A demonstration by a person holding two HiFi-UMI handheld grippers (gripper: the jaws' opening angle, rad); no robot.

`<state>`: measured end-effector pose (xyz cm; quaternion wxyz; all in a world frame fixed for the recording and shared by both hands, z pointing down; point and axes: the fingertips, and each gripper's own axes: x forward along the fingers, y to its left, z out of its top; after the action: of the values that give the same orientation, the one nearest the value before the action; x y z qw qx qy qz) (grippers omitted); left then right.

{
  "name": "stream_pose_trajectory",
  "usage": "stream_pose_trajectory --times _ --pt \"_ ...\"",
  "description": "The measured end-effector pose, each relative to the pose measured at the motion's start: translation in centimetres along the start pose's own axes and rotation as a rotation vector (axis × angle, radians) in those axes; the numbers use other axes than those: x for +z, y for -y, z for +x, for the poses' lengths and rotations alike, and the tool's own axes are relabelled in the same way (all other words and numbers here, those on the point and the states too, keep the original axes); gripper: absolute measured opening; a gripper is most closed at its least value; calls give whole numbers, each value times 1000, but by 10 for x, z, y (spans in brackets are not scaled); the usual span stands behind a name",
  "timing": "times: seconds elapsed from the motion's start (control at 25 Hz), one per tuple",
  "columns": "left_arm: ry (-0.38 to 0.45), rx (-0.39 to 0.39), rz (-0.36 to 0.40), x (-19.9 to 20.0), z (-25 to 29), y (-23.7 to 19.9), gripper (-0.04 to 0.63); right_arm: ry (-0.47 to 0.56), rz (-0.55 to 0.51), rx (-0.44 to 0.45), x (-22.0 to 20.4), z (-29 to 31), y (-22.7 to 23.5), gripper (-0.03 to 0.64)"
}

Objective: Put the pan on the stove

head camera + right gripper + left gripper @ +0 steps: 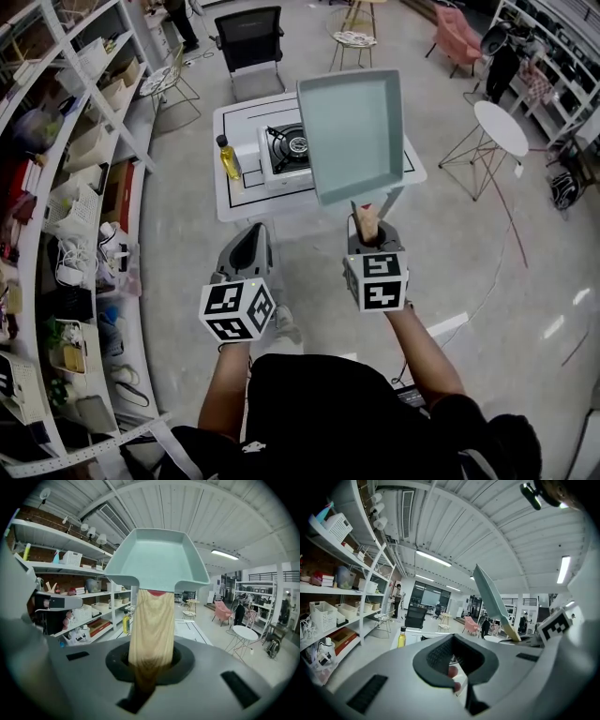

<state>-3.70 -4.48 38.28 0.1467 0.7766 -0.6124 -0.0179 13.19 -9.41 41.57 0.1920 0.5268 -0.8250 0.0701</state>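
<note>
Right hand-held gripper [367, 232] clamps the wooden handle [152, 630] of the pale green pan [352, 136], held in the air beyond its jaws, before the table [234, 202] bearing the stove [289, 145]; left hand-held gripper [249, 248] closed, empty.

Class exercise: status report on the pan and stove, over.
Left gripper shut, empty. Right gripper shut on pan by handle, aloft, short of stove. Burner bare; bottle beside.

Black top [328, 412] on the person, short-sleeved by the look of it, and there's the left gripper [246, 246] and right gripper [367, 228], smooth pale-grey shells, each carrying a white marker cube [236, 310] printed with bold black squares.
</note>
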Motion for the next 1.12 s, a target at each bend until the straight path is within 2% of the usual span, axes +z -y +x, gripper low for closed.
stream_pose_trajectory --times 0.76,1.12 --pt "-41 -96 -30 47 117 -107 8 -66 28 -86 58 135 -15 20" --pt "-67 -137 -38 47 145 -143 8 -100 42 -116 63 177 -27 20"
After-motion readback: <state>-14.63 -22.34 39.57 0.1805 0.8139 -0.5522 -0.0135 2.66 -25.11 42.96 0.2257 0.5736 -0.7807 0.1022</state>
